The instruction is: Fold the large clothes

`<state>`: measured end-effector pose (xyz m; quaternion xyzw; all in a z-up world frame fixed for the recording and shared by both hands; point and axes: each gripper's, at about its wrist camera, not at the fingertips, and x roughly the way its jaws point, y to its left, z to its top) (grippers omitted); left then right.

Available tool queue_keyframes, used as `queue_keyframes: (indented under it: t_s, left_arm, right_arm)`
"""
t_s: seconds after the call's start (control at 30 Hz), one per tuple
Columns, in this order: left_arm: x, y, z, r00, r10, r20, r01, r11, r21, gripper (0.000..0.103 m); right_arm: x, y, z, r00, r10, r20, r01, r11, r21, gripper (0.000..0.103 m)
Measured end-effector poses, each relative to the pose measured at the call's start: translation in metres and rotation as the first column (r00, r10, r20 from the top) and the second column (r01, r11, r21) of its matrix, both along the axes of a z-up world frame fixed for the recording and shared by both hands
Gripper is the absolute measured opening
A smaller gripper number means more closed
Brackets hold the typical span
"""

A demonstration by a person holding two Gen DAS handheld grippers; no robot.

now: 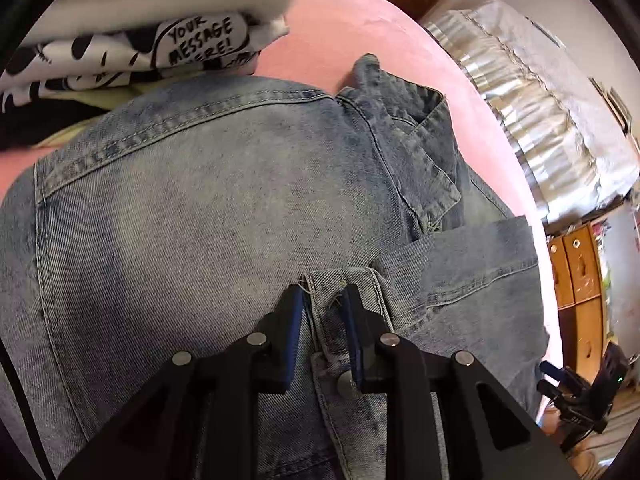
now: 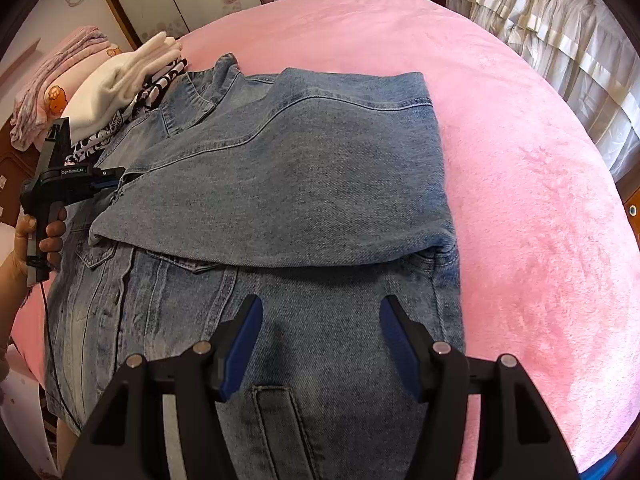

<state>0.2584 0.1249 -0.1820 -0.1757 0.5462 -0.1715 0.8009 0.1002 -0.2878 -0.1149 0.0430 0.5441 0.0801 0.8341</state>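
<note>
A light blue denim jacket (image 2: 304,168) lies on the pink bed (image 2: 520,160), with one side and a sleeve folded across its upper half. In the left wrist view the jacket (image 1: 180,200) fills the frame. My left gripper (image 1: 326,292) is shut on a narrow denim cuff edge (image 1: 324,280), with the pads pressing on both sides. The right wrist view shows the same left gripper (image 2: 114,178) at the jacket's left side, held by a hand (image 2: 24,236). Over the jacket's lower hem my right gripper (image 2: 320,320) stands open, with only flat denim below it.
A stack of folded clothes (image 2: 116,80), white on top and black-and-white print beneath, sits at the jacket's far left; it also shows in the left wrist view (image 1: 160,40). Bare pink bedcover extends to the right. A pleated white cover (image 2: 540,40) stands beyond the bed.
</note>
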Motion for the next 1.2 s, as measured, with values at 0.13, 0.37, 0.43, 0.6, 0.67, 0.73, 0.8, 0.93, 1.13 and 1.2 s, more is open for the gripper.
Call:
queue_keyframes:
  t_s: [0.13, 0.37, 0.43, 0.6, 0.67, 0.73, 0.8, 0.93, 1.13, 1.2]
  left_arm:
    - [-0.002, 0.004, 0.000, 1.000, -0.008, 0.014, 0.009, 1.000, -0.014, 0.021]
    - [-0.001, 0.007, -0.001, 0.998, -0.048, 0.028, 0.051, 0.987, -0.149, 0.060]
    - [0.000, -0.003, 0.002, 0.996, -0.075, 0.044, 0.079, 0.991, -0.108, 0.060]
    - [0.002, -0.002, 0.000, 0.998, -0.045, 0.045, 0.051, 0.991, -0.126, 0.042]
    - [0.001, 0.001, 0.000, 0.999, -0.010, 0.031, 0.015, 0.989, -0.148, 0.038]
    - [-0.003, -0.007, 0.008, 0.999, -0.010, 0.051, 0.015, 0.996, -0.086, 0.033]
    - [-0.008, -0.019, 0.020, 0.995, -0.022, 0.094, 0.022, 1.000, 0.005, 0.031]
    - [-0.012, -0.032, 0.064, 0.978, -0.019, 0.206, -0.004, 0.994, 0.112, 0.030]
    - [0.001, -0.033, 0.076, 0.976, -0.002, 0.218, -0.053, 0.967, 0.248, 0.030]
    - [0.004, -0.033, 0.065, 0.982, 0.015, 0.186, -0.065, 0.962, 0.265, 0.030]
  right_arm:
    - [-0.001, 0.003, -0.003, 1.000, 0.009, -0.008, -0.009, 1.000, 0.002, 0.061]
    - [0.001, 0.005, -0.009, 1.000, 0.001, -0.023, -0.001, 1.000, 0.010, 0.061]
    - [0.001, 0.006, -0.010, 1.000, 0.002, -0.022, -0.002, 1.000, 0.007, 0.061]
    - [0.001, 0.006, -0.010, 1.000, -0.001, -0.023, 0.001, 1.000, 0.009, 0.061]
    - [0.001, 0.004, -0.009, 1.000, -0.004, -0.024, 0.005, 1.000, 0.016, 0.061]
    - [0.002, 0.000, -0.005, 1.000, -0.009, -0.017, 0.010, 0.999, 0.032, 0.061]
    - [0.006, -0.008, 0.004, 1.000, -0.021, -0.002, 0.021, 0.997, 0.068, 0.061]
    - [0.022, -0.033, 0.026, 0.995, -0.085, 0.050, 0.078, 0.989, 0.125, 0.061]
    - [0.083, -0.068, 0.028, 0.975, -0.203, 0.086, 0.194, 0.976, 0.100, 0.067]
    - [0.111, -0.076, 0.020, 0.970, -0.230, 0.082, 0.222, 0.971, 0.089, 0.067]
